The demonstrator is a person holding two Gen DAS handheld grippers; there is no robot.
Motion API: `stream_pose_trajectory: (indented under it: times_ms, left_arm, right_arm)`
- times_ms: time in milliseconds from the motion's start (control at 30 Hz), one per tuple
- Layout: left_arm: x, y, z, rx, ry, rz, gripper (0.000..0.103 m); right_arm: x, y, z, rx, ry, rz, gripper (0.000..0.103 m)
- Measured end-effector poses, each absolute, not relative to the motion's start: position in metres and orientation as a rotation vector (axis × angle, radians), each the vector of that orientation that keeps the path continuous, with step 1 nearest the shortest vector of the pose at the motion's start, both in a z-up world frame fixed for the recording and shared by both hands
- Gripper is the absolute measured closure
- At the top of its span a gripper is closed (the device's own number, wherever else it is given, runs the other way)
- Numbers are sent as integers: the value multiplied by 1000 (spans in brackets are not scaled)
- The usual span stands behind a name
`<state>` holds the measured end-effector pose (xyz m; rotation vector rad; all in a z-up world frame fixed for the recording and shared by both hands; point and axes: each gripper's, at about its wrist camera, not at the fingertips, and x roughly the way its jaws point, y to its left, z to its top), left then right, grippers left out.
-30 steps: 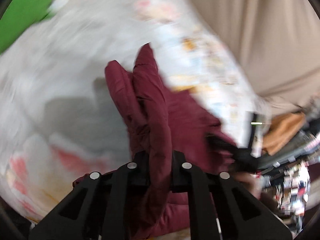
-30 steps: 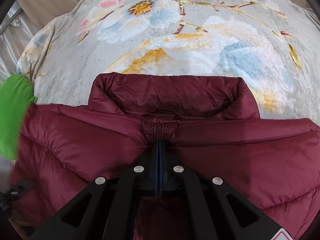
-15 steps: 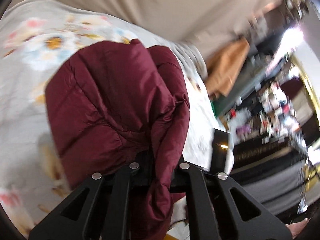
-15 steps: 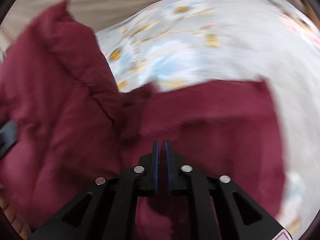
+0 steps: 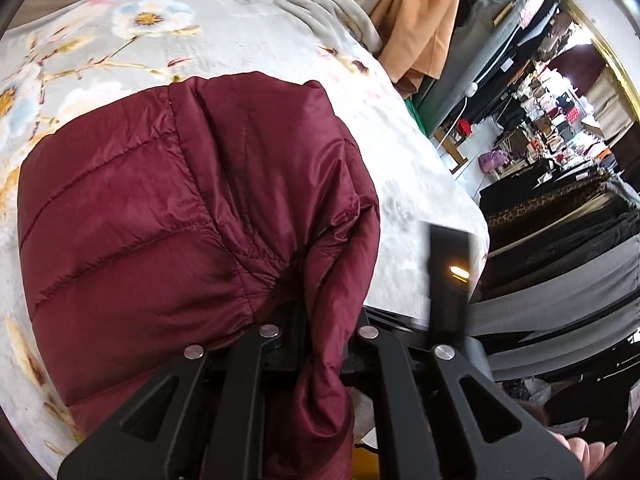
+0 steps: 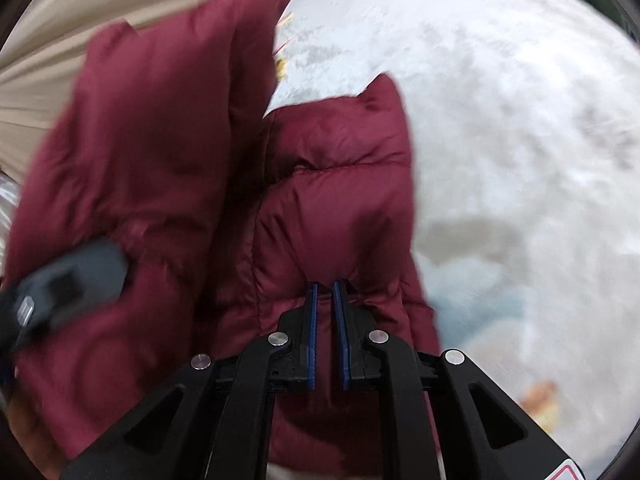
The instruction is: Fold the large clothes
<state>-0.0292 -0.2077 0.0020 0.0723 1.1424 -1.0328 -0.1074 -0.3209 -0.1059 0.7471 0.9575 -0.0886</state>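
Observation:
A maroon quilted puffer jacket (image 5: 160, 220) hangs bunched over a floral bedspread (image 5: 240, 40). My left gripper (image 5: 320, 320) is shut on a thick fold of it, and the fabric trails down between the fingers. In the right wrist view the jacket (image 6: 340, 200) is doubled over, one blurred part raised at the left. My right gripper (image 6: 324, 292) pinches a puckered ridge of the jacket between its blue pads (image 6: 313, 320), which stand a narrow gap apart. A blurred dark grey device (image 6: 64, 292) sits at the left against the jacket.
The bedspread (image 6: 520, 120) stretches away to the right of the jacket. A beige curtain (image 6: 60, 60) hangs behind. Beyond the bed edge are an orange garment (image 5: 424, 20), racks of dark clothes (image 5: 560, 220) and cluttered shelves. A black block (image 5: 448, 272) stands near the edge.
Both grippers have swung sideways with the jacket. It lay spread with its collar facing the right gripper; now it hangs folded in two. The right pads have parted slightly around thicker fabric.

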Motion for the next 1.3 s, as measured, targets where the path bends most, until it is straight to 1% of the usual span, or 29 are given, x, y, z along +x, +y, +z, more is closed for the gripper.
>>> stream_pose_trajectory:
  times_ms: [100, 167, 300, 467, 600, 633, 733, 800, 833, 900, 933, 1000, 1100, 1300]
  left_arm:
    - [-30, -208, 12, 102, 1103, -999, 96]
    - [-32, -198, 24, 94, 1063, -973, 96]
    - [-20, -143, 56, -44, 999, -893, 96]
    - [-7, -91, 75, -124, 959, -801, 96]
    - [-5, -89, 76, -150, 943, -792, 96]
    - [-4, -89, 74, -153, 939, -792, 96]
    - [-1, -92, 66, -188, 964, -788, 96]
    - [0, -89, 63, -205, 969, -787, 96]
    - [0, -90, 63, -193, 962, -785, 96]
    - [0, -95, 60, -178, 967, -789, 96]
    - [0, -99, 58, -180, 975, -795, 96]
    - [1, -113, 52, -161, 988, -805, 96]
    - [2, -137, 42, -136, 1020, -817, 96]
    - [-2, -189, 12, -11, 1069, -839, 95]
  right_arm:
    - [-88, -316, -118, 763, 949, 16, 91]
    - [-79, -311, -116, 768, 936, 75, 92]
    - [-70, -299, -93, 748, 896, 159, 93]
    - [-45, -282, -94, 706, 941, 173, 93]
    - [-14, -261, -115, 663, 1031, 168, 94]
    - [-7, -257, -120, 657, 1050, 170, 97]
    - [-9, -262, -120, 653, 1067, 173, 97]
    - [-12, -278, -108, 637, 1051, 151, 95]
    - [-17, -287, -100, 634, 1027, 131, 91]
    - [-49, -313, -84, 670, 957, 90, 78]
    - [-62, -325, -80, 691, 930, 66, 69]
    - [-90, -350, -76, 716, 900, -9, 69]
    - [-110, -372, -82, 779, 890, -61, 69]
    - [-105, -367, -68, 729, 857, -66, 69]
